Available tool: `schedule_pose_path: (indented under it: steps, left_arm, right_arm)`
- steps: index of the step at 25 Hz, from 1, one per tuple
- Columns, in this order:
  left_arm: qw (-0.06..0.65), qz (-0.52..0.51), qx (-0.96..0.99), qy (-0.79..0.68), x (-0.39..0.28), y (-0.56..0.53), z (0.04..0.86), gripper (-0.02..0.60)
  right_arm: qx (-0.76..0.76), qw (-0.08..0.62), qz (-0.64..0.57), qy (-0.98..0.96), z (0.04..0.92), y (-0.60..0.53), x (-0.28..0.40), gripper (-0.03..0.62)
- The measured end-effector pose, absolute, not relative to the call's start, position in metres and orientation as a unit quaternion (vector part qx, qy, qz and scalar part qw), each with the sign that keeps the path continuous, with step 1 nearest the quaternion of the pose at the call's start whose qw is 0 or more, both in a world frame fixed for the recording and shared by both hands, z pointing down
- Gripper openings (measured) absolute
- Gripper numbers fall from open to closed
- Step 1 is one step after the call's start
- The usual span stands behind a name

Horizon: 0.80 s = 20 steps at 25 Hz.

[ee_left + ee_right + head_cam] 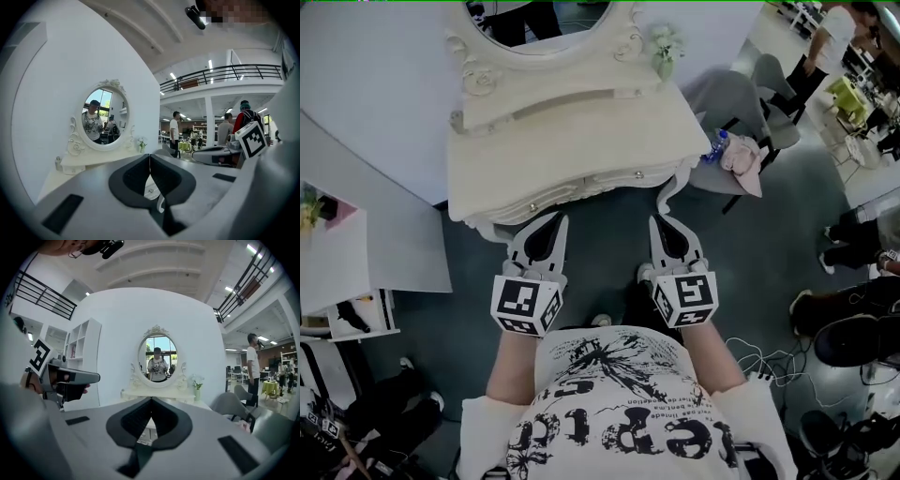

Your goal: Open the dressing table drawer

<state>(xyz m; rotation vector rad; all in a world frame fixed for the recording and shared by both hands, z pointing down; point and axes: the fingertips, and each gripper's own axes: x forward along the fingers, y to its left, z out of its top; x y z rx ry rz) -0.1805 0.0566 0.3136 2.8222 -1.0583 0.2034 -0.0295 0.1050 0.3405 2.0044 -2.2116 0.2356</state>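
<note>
A white dressing table (572, 131) with an oval mirror (548, 28) stands against the wall ahead of me. Its drawer front (581, 190) is flush and carries two small knobs (532, 206) (638, 174). My left gripper (560, 218) is shut and empty, its tips just short of the drawer's left part. My right gripper (657, 221) is also shut and empty, a little below the right knob. In the left gripper view the left gripper (150, 158) shows the mirror (104, 117) and a knob (151, 191) through its gap. In the right gripper view the right gripper (151, 401) faces the mirror (158, 363).
A grey chair (741, 98) with a pink cloth (741, 157) and a water bottle (715, 145) stands right of the table. A white shelf unit (337, 272) is at the left. People's legs (853, 244) and cables (769, 361) lie on the floor at the right.
</note>
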Motion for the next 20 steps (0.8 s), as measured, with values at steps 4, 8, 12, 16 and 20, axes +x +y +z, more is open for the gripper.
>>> schedule_pose_path:
  steps: [4,8,12,16,20]
  left_arm:
    - [0.062,0.072,0.922,-0.375,-0.161,0.019,0.324,0.02]
    - [0.066,0.073,0.907,-0.409,-0.132,-0.026,0.329,0.02]
    - [0.065,0.069,0.895,-0.435,-0.091,-0.081,0.328,0.02]
    - [0.069,0.054,0.888,-0.451,-0.044,-0.135,0.329,0.02]
    - [0.081,0.06,0.881,-0.462,0.0,-0.175,0.341,0.02]
  right_arm:
    - [0.648,0.071,0.075,-0.755,0.348,0.056,-0.006,0.012]
    - [0.621,0.076,0.075,-0.776,0.356,0.002,0.027,0.012]
    - [0.6,0.075,0.076,-0.793,0.354,-0.063,0.069,0.012]
    - [0.579,0.084,0.083,-0.807,0.361,-0.123,0.112,0.012]
    - [0.562,0.095,0.087,-0.817,0.369,-0.172,0.151,0.012]
